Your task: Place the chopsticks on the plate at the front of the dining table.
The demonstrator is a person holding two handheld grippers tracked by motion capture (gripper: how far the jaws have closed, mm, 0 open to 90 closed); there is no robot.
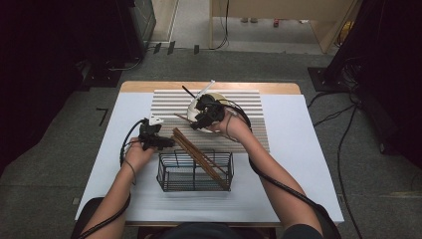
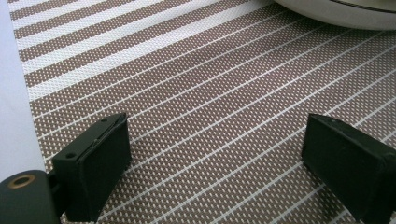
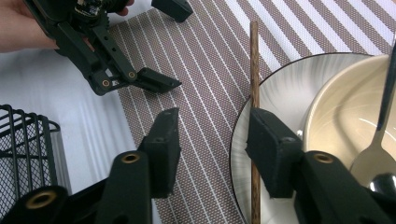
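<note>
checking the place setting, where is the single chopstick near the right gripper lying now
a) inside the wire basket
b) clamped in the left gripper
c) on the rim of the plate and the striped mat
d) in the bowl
c: the right gripper view shows the chopstick lying across the plate rim and the striped mat, with the right gripper open beside it.

High view hangs above the desk (image 1: 298, 164), looking forward and down. Both gripper views sit low and close, sharing the striped mat (image 2: 196, 93) and the plate (image 3: 275, 93).
</note>
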